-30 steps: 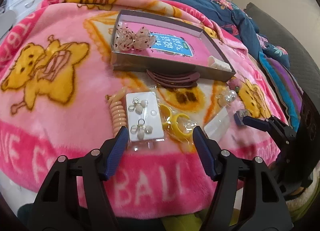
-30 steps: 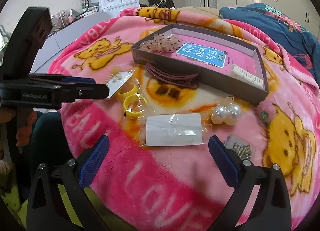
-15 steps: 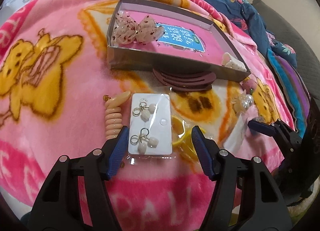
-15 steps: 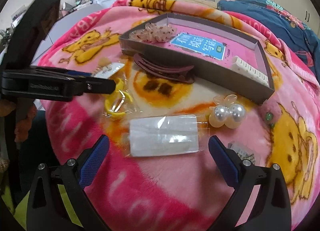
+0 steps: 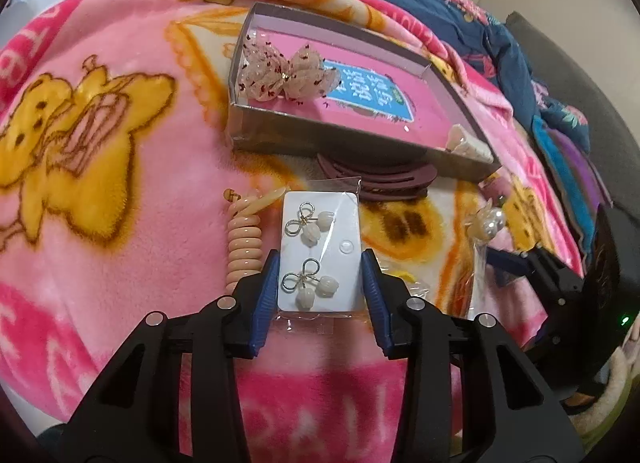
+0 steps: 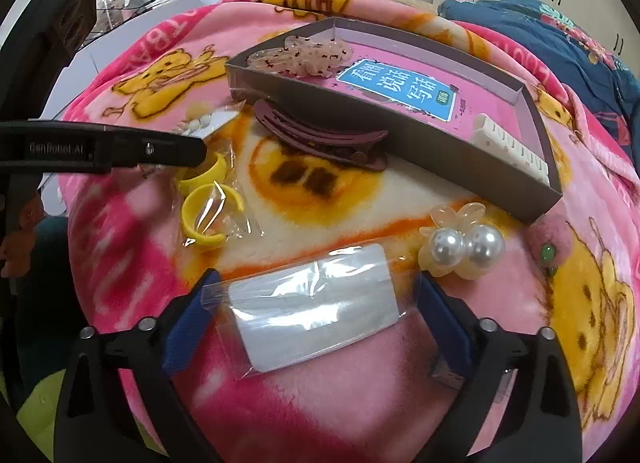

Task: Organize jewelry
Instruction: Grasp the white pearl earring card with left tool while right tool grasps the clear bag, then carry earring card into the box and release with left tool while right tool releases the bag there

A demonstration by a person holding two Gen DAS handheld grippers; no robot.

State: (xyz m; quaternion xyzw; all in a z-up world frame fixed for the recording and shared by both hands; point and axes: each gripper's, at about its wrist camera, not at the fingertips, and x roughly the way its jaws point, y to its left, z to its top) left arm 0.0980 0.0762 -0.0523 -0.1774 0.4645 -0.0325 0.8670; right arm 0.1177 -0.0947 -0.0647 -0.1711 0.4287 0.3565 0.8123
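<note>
Both grippers are spread around flat packets, left gripper (image 5: 320, 283) straddling the white bagged earring card (image 5: 320, 251), right gripper (image 6: 316, 311) the clear-sleeved white card (image 6: 316, 313), probably for the grey cardboard tray (image 5: 348, 137).

Maroon hair clip (image 5: 376, 175) partly hidden behind the tray (image 5: 352, 145) wall; right tool (image 5: 490, 257) covers the yellow rings.

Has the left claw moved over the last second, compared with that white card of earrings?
Yes. The left gripper has moved forward to the earring card, which lies between its narrowed fingers; before, it was short of them.
</note>
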